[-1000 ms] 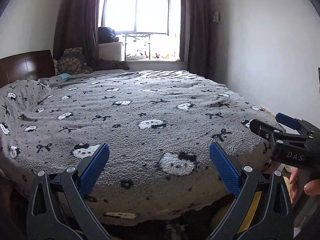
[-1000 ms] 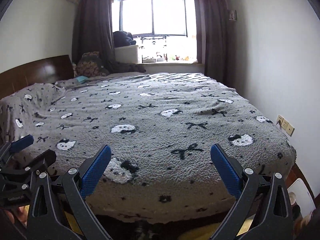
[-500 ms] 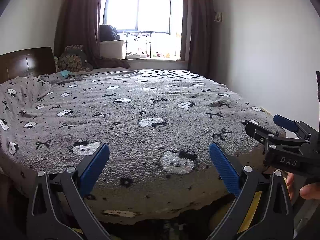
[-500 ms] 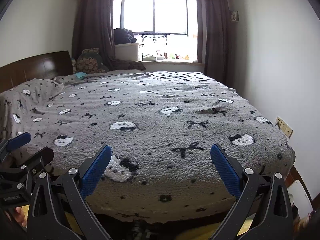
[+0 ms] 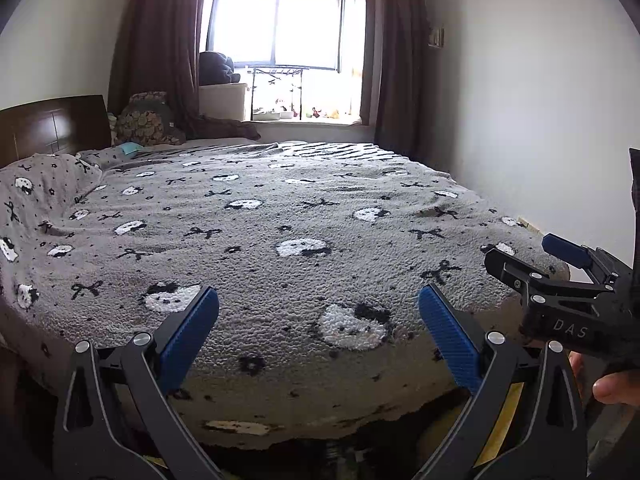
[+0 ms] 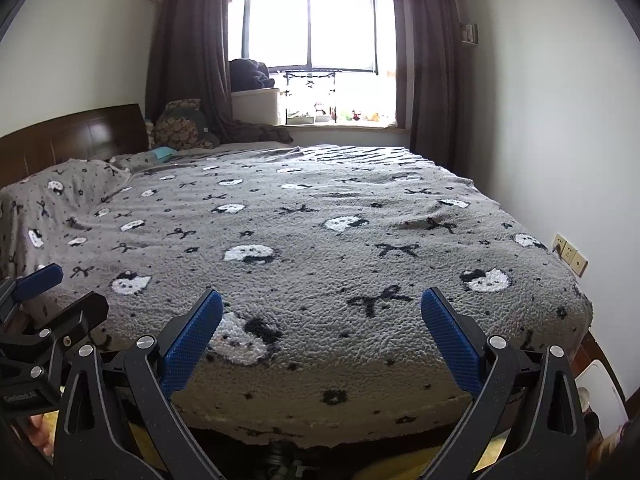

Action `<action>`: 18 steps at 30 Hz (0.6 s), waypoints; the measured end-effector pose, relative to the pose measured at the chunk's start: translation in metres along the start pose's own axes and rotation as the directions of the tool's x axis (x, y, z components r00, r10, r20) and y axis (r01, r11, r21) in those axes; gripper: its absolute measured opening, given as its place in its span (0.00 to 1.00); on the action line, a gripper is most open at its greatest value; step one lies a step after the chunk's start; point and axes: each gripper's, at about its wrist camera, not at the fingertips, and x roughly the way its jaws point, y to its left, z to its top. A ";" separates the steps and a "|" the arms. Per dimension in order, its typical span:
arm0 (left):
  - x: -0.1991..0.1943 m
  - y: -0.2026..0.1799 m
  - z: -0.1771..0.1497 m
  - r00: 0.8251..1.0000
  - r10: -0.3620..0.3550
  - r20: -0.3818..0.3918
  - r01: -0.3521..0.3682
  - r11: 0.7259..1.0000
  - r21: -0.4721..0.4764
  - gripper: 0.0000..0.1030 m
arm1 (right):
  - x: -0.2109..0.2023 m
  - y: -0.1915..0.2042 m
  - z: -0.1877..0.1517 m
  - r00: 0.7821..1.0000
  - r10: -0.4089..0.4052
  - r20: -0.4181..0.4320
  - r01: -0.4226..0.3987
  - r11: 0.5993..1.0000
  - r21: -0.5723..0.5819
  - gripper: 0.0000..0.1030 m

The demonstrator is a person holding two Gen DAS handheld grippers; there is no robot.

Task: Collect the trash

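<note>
Left gripper: the black two-finger left gripper with blue ribbed pads [image 5: 318,332] hung at the foot of the bed, jaws spread wide, nothing between them.
Right gripper: the black two-finger right gripper with blue ribbed pads [image 6: 322,330] was held level beside it, jaws likewise wide apart and empty; in the left wrist view its body carried the letters "DAS".
Hand: a person's hand [image 5: 614,388] showed under the right gripper at the frame's right edge.
Bed: a grey fleecy blanket patterned with white cat faces and black bows [image 5: 280,216] covered the whole bed, with a dark wooden headboard [image 6: 76,140] on the left.
Trash: no piece of trash could be told apart on the blanket; a small teal object [image 6: 162,153] lay near the headboard, too small to identify.
Window side: a bright window between dark brown curtains [image 6: 308,28] stood beyond the bed, with a patterned cushion [image 6: 180,128] below its left curtain.
Wall: beige wall sockets [image 6: 570,254] sat low on the right wall, just beside the blanket's corner.
</note>
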 end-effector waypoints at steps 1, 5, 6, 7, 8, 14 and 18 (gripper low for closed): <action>0.000 0.000 0.000 1.000 0.000 0.000 0.000 1.000 0.000 0.92 | 0.000 0.000 0.000 1.000 0.002 0.000 -0.002 1.000 0.000 0.97; -0.001 -0.001 0.000 1.000 -0.002 0.000 0.002 1.000 0.001 0.92 | -0.001 0.002 0.000 1.000 0.002 0.001 -0.002 1.000 -0.002 0.97; -0.002 -0.001 0.000 1.000 -0.002 0.001 0.002 1.000 0.001 0.92 | -0.001 0.001 0.000 1.000 0.003 0.002 -0.003 1.000 -0.002 0.97; -0.002 -0.001 0.000 1.000 -0.002 0.002 0.002 1.000 0.000 0.92 | -0.001 0.001 0.000 1.000 0.003 0.004 -0.003 1.000 -0.001 0.97; -0.002 -0.001 0.001 1.000 -0.002 0.003 0.002 1.000 -0.001 0.92 | -0.002 0.001 0.000 1.000 0.003 0.006 -0.003 1.000 0.001 0.97; -0.002 -0.001 0.001 1.000 0.003 0.004 -0.003 1.000 -0.004 0.92 | -0.003 0.001 0.000 1.000 0.002 0.011 -0.002 1.000 0.004 0.97; -0.003 -0.001 0.002 1.000 0.004 0.008 -0.004 1.000 -0.007 0.92 | -0.003 0.002 0.000 1.000 0.003 0.012 -0.003 1.000 0.004 0.97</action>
